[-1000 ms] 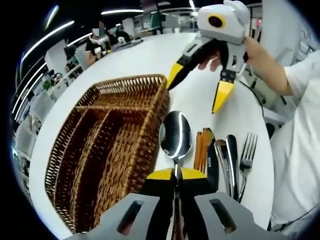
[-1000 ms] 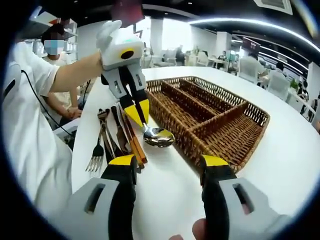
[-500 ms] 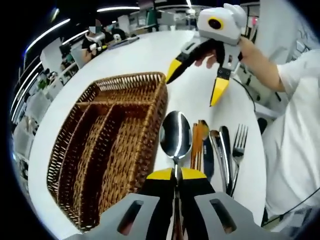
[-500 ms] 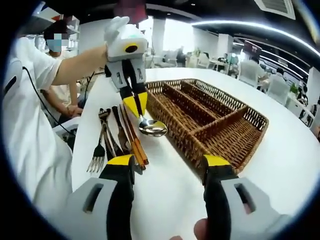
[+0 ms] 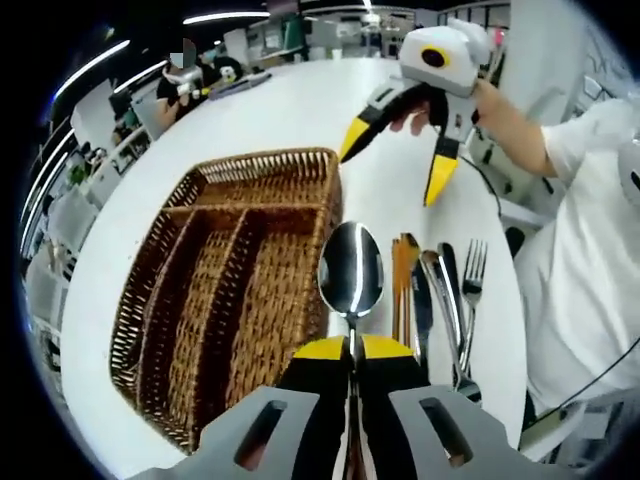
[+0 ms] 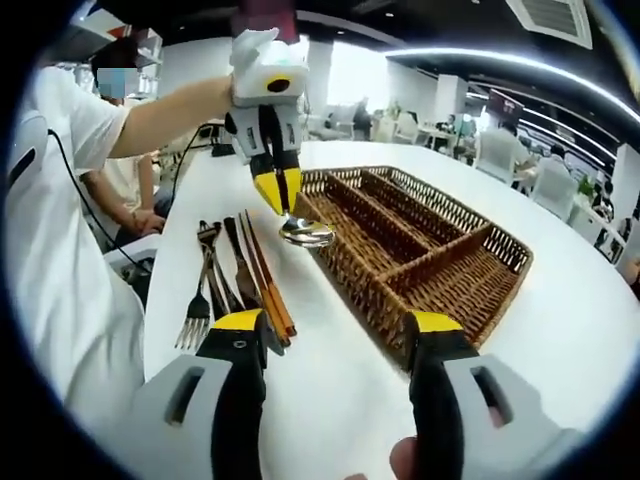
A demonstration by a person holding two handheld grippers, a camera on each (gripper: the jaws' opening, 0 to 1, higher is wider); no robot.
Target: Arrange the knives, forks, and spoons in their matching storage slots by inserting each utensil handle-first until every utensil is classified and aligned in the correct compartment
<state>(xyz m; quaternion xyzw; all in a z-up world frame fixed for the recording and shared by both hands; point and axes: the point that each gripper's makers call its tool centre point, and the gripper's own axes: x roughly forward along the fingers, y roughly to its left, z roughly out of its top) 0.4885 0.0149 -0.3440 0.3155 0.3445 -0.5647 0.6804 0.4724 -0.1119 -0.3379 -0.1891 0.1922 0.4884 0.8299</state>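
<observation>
My left gripper [image 5: 352, 348] is shut on the handle of a shiny metal spoon [image 5: 351, 272], whose bowl points forward beside the right rim of the brown wicker cutlery basket [image 5: 230, 300]. In the right gripper view the left gripper [image 6: 277, 190] hangs the spoon [image 6: 305, 232] bowl-down by the near corner of the basket [image 6: 430, 250]. My right gripper [image 6: 335, 322] is open and holds nothing; it hovers above the table [image 5: 395, 165]. On the table lie chopsticks [image 5: 402, 295], a knife [image 5: 420, 315], another spoon [image 5: 440, 290] and a fork [image 5: 470, 290].
The basket has several long slots and one cross slot, with nothing lying in them. The loose utensils [image 6: 235, 270] lie in a row between the basket and the person in a white shirt [image 6: 50, 250]. White round table [image 6: 560, 320]; office desks and people sit far behind.
The left gripper has lifted the spoon and carried it farther along the basket's edge, standing more upright. The right gripper stays open.
</observation>
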